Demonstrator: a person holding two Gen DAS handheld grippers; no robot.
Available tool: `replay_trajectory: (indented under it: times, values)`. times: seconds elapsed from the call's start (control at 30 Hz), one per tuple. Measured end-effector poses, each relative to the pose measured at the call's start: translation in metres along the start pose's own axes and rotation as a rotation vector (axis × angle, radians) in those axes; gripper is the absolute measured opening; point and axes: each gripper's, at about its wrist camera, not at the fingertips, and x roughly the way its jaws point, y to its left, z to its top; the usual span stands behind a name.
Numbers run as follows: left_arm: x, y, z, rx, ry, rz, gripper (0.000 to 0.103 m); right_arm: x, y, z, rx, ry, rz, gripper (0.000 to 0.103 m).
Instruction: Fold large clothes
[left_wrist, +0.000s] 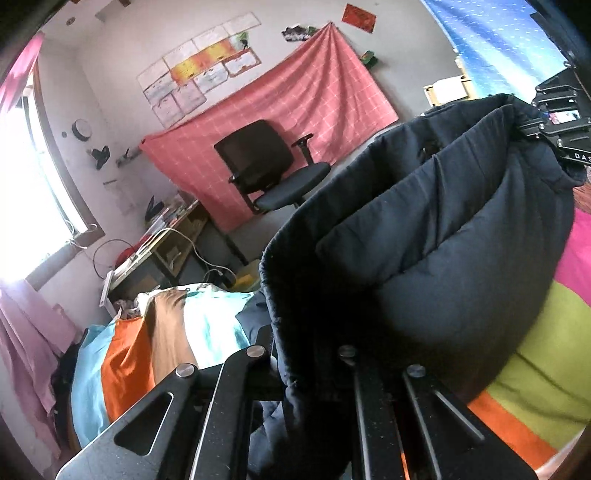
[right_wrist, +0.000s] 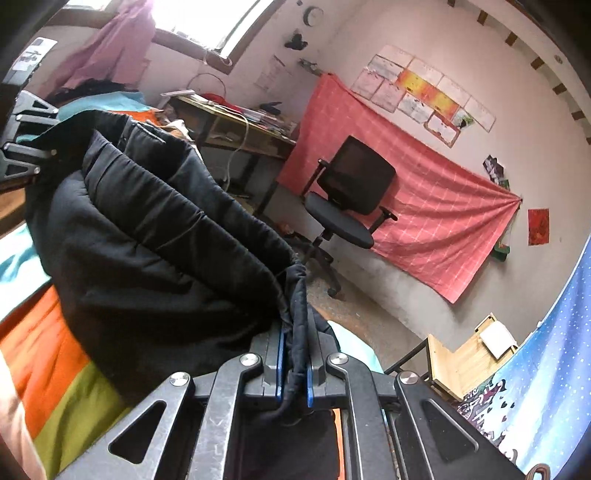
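Between two grippers (right_wrist: 294, 363) (left_wrist: 306, 354) hangs one dark garment (right_wrist: 155, 236).

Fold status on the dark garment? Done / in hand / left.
Done: garment is picked up, both grippers shut on its edge, right gripper, left gripper.
In hand: it hangs bunched between them above the striped bedspread.
Left: no flat fold visible; laying down and folding remain.

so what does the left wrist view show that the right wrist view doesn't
Only the left wrist view: the right gripper clamping the dark padded garment's far corner, and a pink stripe on the bedspread. Only the right wrist view: blue fingers pinching the garment's hem. Both: the garment hanging between the grippers, the office chair, the red cloth on the wall.
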Motion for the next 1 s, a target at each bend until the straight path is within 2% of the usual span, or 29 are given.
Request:
replay_trajectory:
  times: [0.17,0.33,0.6,0.73,0.87,1.0]
  values:
    - [0.033,0.012,0.023,0.016,0.029,0.031,0.007,0.03,-0.015,0.021,0.029,-0.02,-0.044,0.008]
    - [0.076,0.018,0.037,0.02,0.052,0.07,0.007,0.063,-0.027,0.026,0.152,-0.064,-0.098,0.008]
    - [0.153,0.038,0.036,-0.134,0.093,0.07,0.006,0.131,-0.034,0.037,0.155,-0.004,-0.137,0.007]
    - [0.185,0.039,0.041,-0.142,0.115,0.075,0.006,0.161,-0.038,0.036,0.185,0.022,-0.138,0.007]
    - [0.212,0.039,0.037,-0.204,0.151,0.033,0.006,0.186,-0.041,0.024,0.245,0.064,-0.122,0.007]
    - [0.23,0.032,0.031,-0.187,0.178,0.025,0.006,0.205,-0.033,0.012,0.245,0.09,-0.124,0.007]
